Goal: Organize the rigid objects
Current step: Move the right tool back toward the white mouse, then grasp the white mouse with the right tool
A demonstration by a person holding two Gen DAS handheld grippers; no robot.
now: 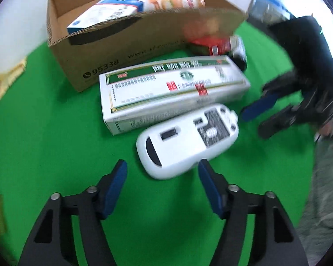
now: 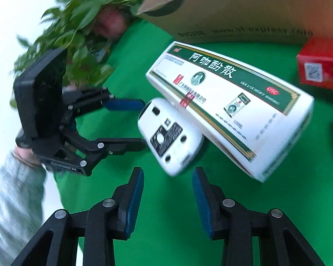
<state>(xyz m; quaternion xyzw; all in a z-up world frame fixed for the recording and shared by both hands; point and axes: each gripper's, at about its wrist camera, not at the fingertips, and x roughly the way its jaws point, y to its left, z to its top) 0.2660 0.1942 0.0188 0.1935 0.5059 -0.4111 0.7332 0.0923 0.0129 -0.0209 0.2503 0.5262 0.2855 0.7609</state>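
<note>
Black linkage arms, silver rivets, blue-padded fingers (image 2: 134,201), grey sleeve (image 2: 13,201).

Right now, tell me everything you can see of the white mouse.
The white mouse is smooth plastic, lying upside down on the green cloth. Its underside shows a dark label, a sensor opening and glide pads. It lies right beside the long white-and-green medicine box, apparently touching it. Both open grippers flank it; neither grips it.

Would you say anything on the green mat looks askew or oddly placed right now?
Yes: the white mouse lies upside down, its underside label and sensor facing up, pressed against the long white medicine box. Nothing looks spilled or damaged.
</note>
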